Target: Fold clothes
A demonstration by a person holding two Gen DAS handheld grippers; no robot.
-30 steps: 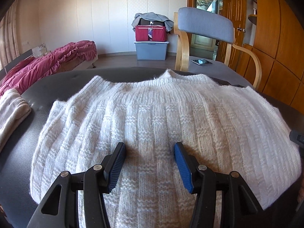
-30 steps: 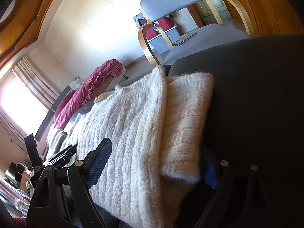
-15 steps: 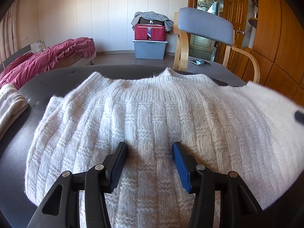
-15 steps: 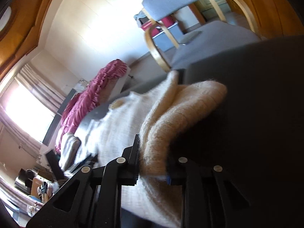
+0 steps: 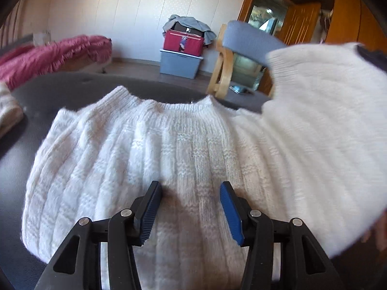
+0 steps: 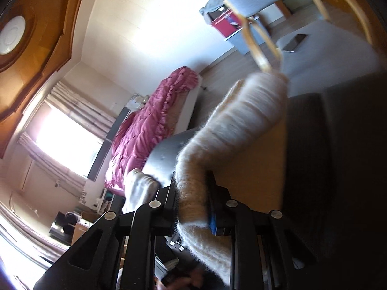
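A white knitted sweater (image 5: 150, 154) lies flat on the dark table (image 5: 63, 89), collar at the far side. My left gripper (image 5: 191, 210) is open and rests over the sweater's lower middle. My right gripper (image 6: 192, 205) is shut on the sweater's right side (image 6: 232, 130) and holds it lifted off the table. In the left wrist view this raised part (image 5: 321, 130) hangs in the air at the right, blurred.
A folded cream garment (image 5: 7, 111) lies at the table's left edge. A grey chair with wooden arms (image 5: 244, 48) stands behind the table. A red blanket (image 5: 48, 55) lies on a bed at the left. Stacked storage boxes (image 5: 181, 53) stand by the far wall.
My right gripper closed on the sweater's right side and lifted it up off the table. My left gripper stayed open over the sweater's lower middle.
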